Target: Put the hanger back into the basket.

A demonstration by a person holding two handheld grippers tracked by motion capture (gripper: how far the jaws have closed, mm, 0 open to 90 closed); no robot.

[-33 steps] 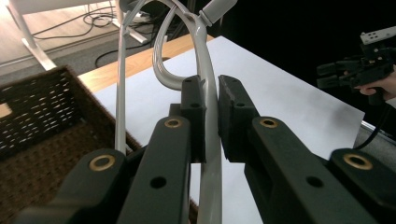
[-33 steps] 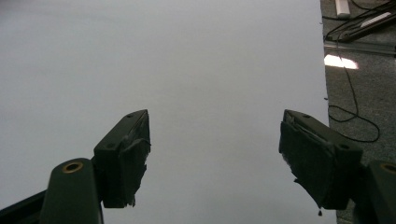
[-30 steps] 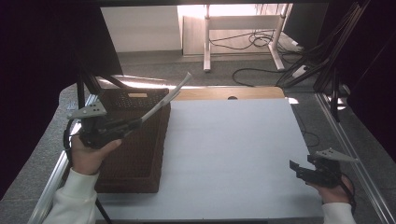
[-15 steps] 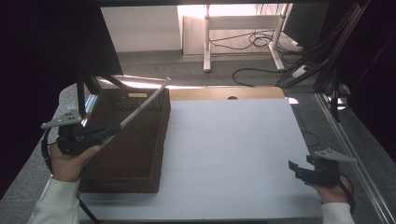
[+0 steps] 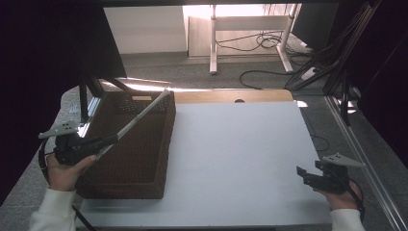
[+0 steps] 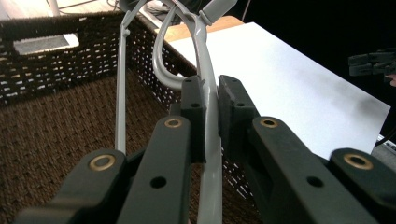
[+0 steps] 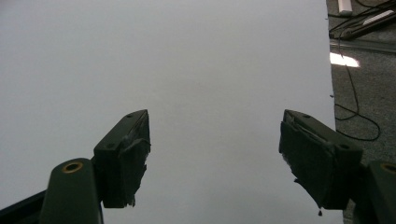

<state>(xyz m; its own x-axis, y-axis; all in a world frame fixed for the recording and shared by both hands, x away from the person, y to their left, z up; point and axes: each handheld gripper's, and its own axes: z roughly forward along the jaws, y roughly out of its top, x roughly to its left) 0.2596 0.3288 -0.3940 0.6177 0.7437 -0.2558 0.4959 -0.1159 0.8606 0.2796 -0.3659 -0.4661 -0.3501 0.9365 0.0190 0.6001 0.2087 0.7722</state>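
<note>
Two grippers: L gripper (image 5: 103,141) clamped on grey hanger (image 6: 205,93) over wicker basket (image 5: 144,168), R gripper (image 7: 215,158) wide, w/o load.

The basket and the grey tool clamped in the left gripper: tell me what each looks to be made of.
Basket: dark brown woven wicker or rattan-like fibre, matte; the left gripper view shows the weave and open gaps in its walls. It could be synthetic.

Grey tool, probably tongs, held by the left gripper: smooth, slightly glossy light grey arms with a curved loop, suggesting painted metal or plastic; which one is unclear.
</note>
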